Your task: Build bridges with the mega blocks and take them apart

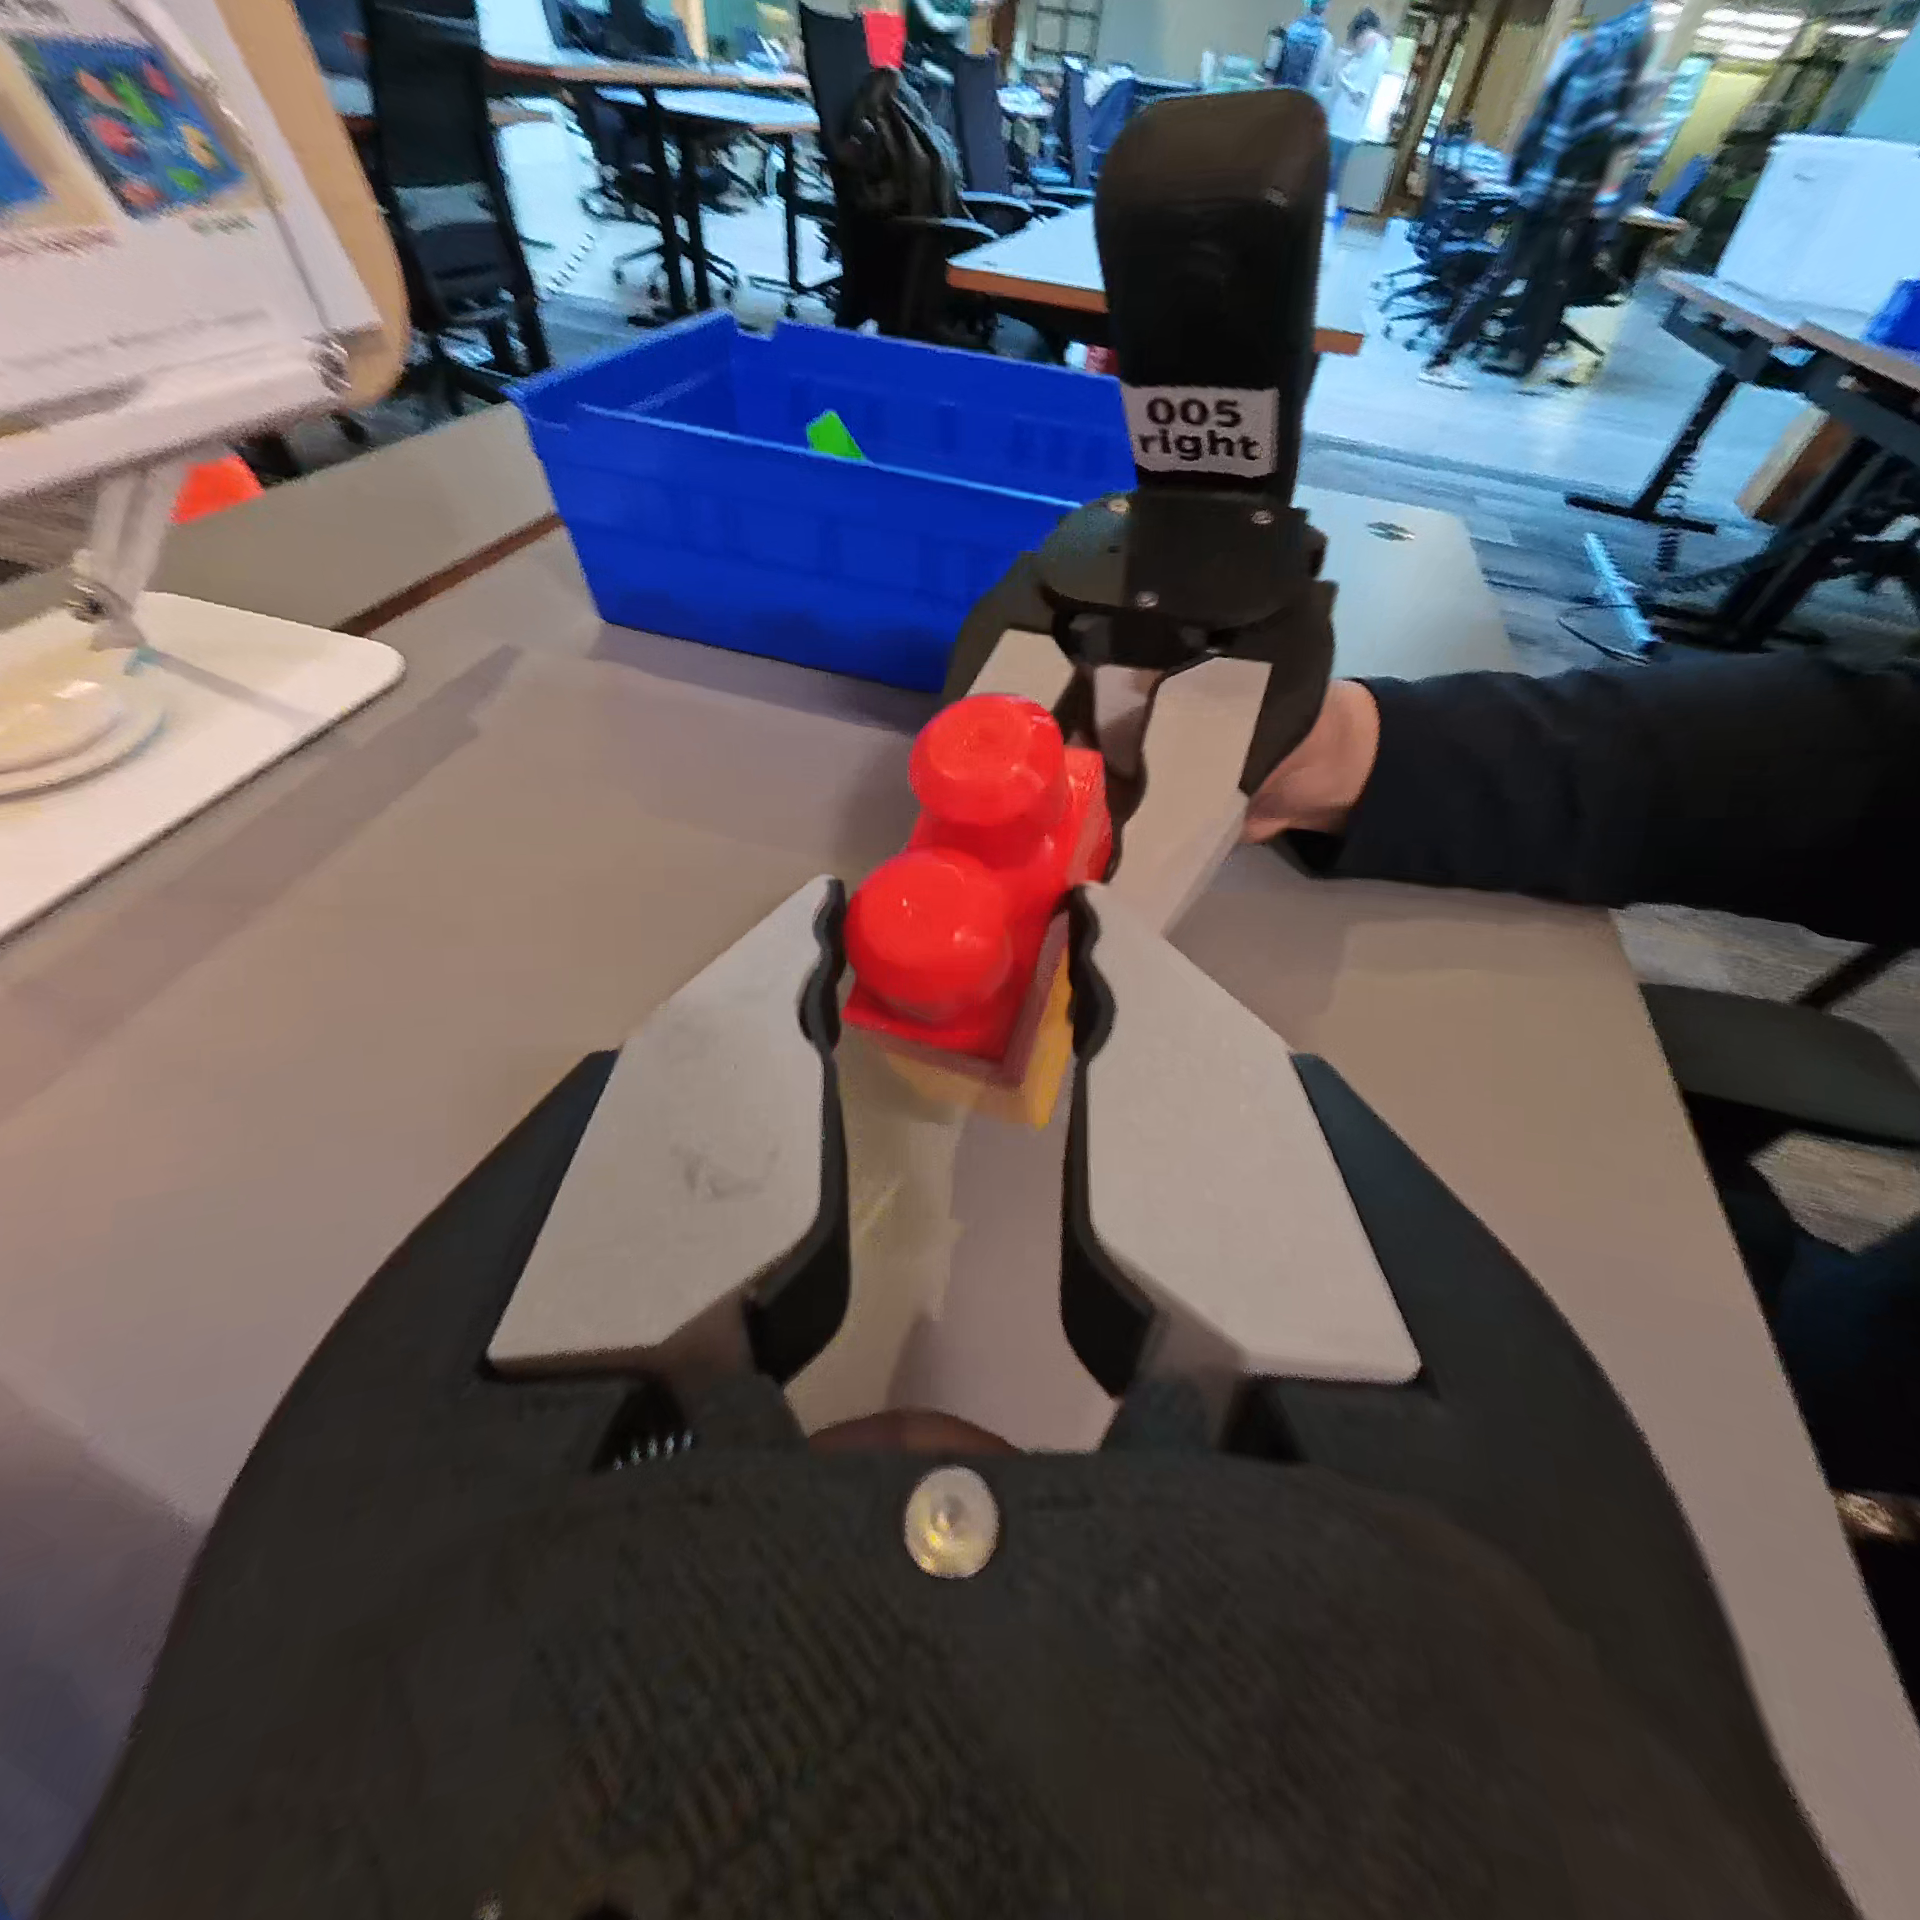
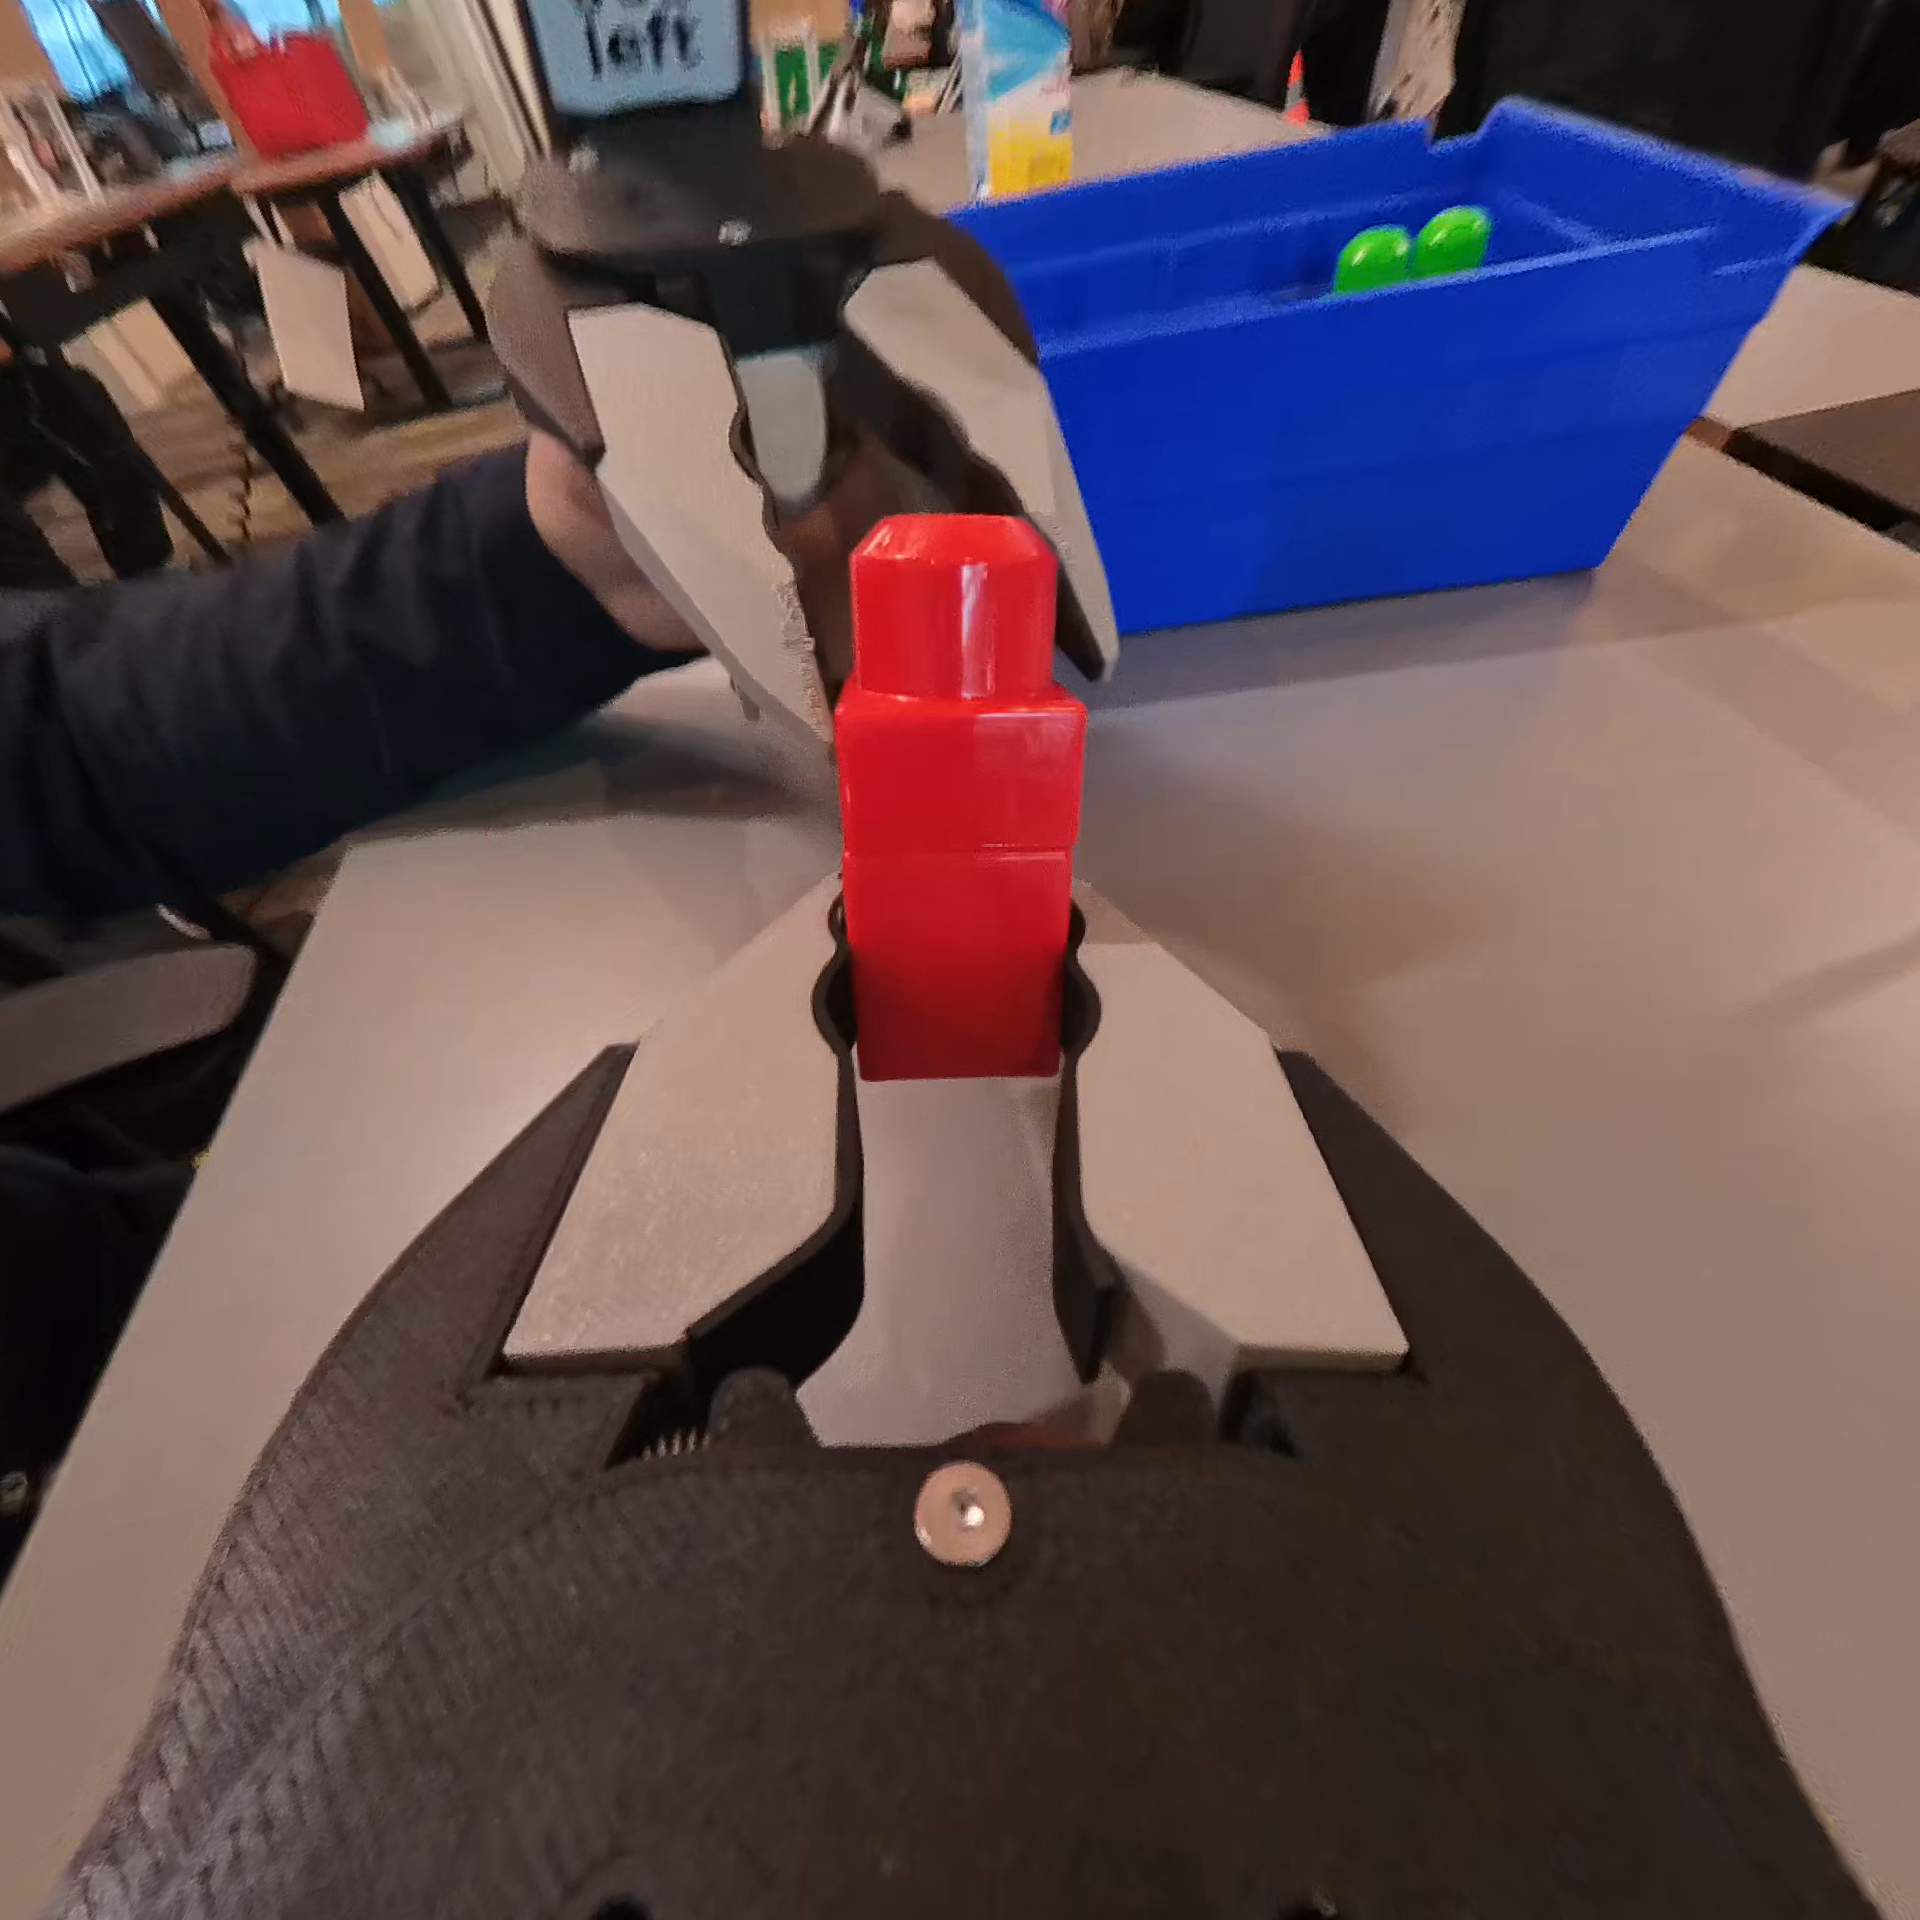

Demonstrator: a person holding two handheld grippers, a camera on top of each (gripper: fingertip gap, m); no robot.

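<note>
A red mega block [image 1: 956,883] with two studs sits on a yellow block [image 1: 1039,1086], held above the grey table [image 1: 416,987]. My left gripper [image 1: 956,966] is shut on the near end of this stack. My right gripper [image 1: 1174,810] reaches in from the far side at the stack's other end. In the right wrist view the stack is end-on: an upper red block [image 2: 961,769] with a stud, on a lower red block [image 2: 956,977]. My right gripper [image 2: 956,966] is shut on the lower one. My left gripper [image 2: 945,675] flanks the upper one. The yellow block is hidden there.
A blue bin [image 1: 810,540] [image 2: 1299,436] stands behind the stack with a green block [image 1: 834,436] [image 2: 1413,249] inside. A white stand base [image 1: 156,707] and a printed sheet [image 1: 156,208] are at the left. A person's sleeve [image 1: 1610,779] crosses the table's right edge. Only a small space, under 4 cm, lies between the two pairs of fingers.
</note>
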